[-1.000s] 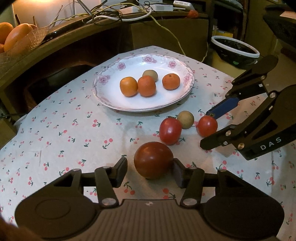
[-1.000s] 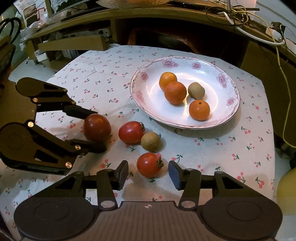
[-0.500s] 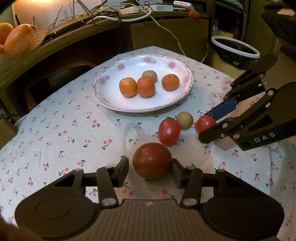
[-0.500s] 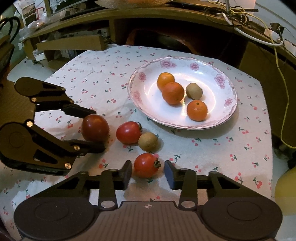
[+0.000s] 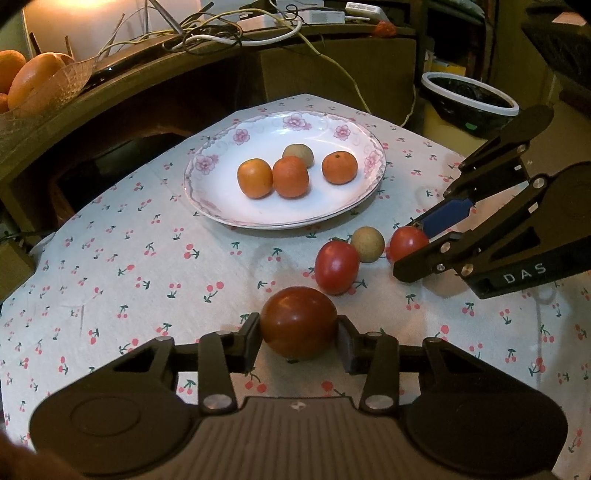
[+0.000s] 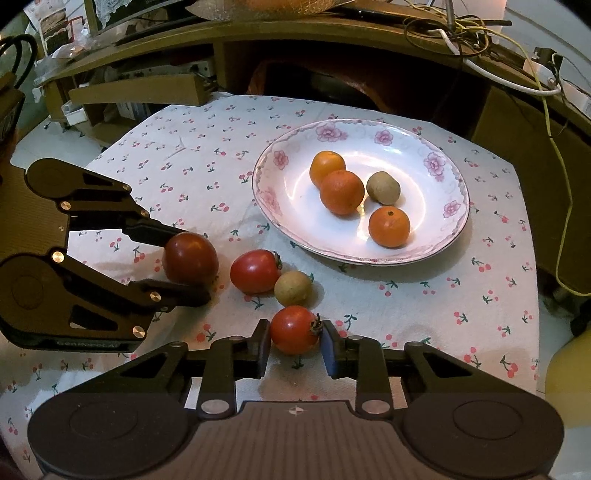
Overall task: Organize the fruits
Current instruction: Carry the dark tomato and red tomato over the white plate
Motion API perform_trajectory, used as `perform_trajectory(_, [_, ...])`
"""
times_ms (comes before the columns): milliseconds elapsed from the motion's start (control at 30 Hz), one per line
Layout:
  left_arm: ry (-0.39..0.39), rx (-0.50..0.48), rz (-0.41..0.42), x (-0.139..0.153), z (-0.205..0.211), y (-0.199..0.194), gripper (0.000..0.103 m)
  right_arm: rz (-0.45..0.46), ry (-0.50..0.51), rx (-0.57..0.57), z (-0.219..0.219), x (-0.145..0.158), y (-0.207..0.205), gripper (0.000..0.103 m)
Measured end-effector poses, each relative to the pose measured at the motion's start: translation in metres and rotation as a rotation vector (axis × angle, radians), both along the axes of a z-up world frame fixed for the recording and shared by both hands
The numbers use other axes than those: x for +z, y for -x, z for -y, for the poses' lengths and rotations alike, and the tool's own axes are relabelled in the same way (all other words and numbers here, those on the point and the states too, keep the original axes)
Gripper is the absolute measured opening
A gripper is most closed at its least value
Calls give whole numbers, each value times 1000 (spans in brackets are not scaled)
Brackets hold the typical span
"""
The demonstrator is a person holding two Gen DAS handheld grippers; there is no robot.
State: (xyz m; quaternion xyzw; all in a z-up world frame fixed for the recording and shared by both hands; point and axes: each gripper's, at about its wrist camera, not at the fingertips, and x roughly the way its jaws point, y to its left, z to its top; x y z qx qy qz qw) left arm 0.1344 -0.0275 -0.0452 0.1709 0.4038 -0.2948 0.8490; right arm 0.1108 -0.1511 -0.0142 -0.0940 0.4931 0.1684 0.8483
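Observation:
My left gripper (image 5: 298, 341) is shut on a large dark red tomato (image 5: 298, 323) that rests on the cherry-print tablecloth; it shows in the right wrist view (image 6: 190, 258) too. My right gripper (image 6: 293, 345) is shut on a small red tomato (image 6: 294, 329), also seen in the left wrist view (image 5: 406, 242). A second red tomato (image 6: 255, 270) and a brown round fruit (image 6: 293, 288) lie between them. A white floral plate (image 6: 436, 236) holds three oranges (image 6: 341, 192) and one brown fruit (image 6: 383, 188).
A dark wooden shelf with tangled cables (image 5: 221, 29) runs behind the table. A glass bowl of oranges (image 5: 33, 77) sits on it at the left. A black bin with a white rim (image 5: 469, 99) stands beyond the table's right side.
Both grippers have closed in: the left fingers now touch the dark tomato, and the right fingers have closed on the small red tomato. The fruit has not shifted.

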Motion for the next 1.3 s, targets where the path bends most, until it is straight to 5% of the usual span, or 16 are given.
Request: perform_trajectory(1300, [50, 64, 82, 29, 11, -22, 47, 85, -25, -88, 6, 18, -16, 29])
